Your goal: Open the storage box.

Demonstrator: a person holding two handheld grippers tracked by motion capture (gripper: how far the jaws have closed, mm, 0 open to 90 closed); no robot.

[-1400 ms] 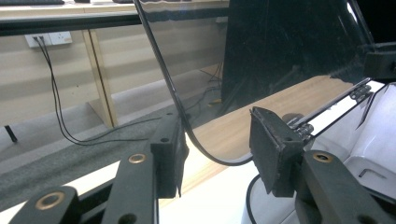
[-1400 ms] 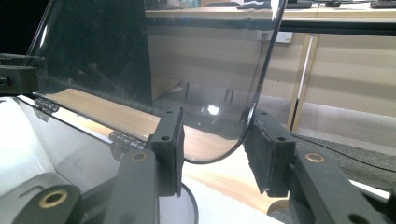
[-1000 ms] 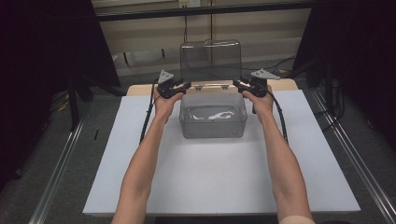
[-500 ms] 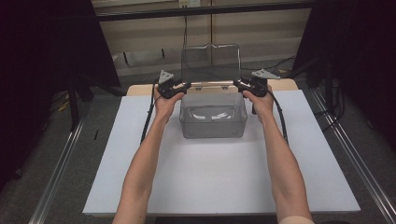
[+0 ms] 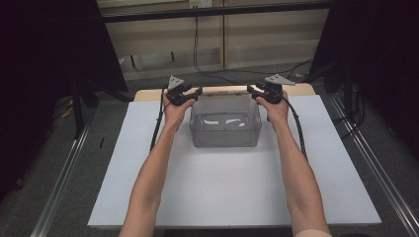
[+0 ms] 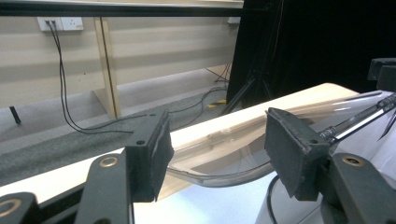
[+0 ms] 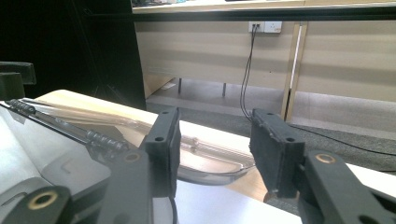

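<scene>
Clear plastic: one box [image 5: 225, 124], one flat lid [image 6: 224, 156], two claws, left [image 5: 190, 93] and right [image 5: 256, 92], both parted, empty

Clear grey-tinted box [image 5: 225, 129], white mat [image 5: 232, 187], seemingly pale wooden table [image 5: 148, 94].

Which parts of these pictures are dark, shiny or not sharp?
High view: both side margins are nearly black, and the clear box carries white glare streaks. Left gripper view: the lid edge gleams, and the upper right is black. Right gripper view: the near jaws look soft.
</scene>
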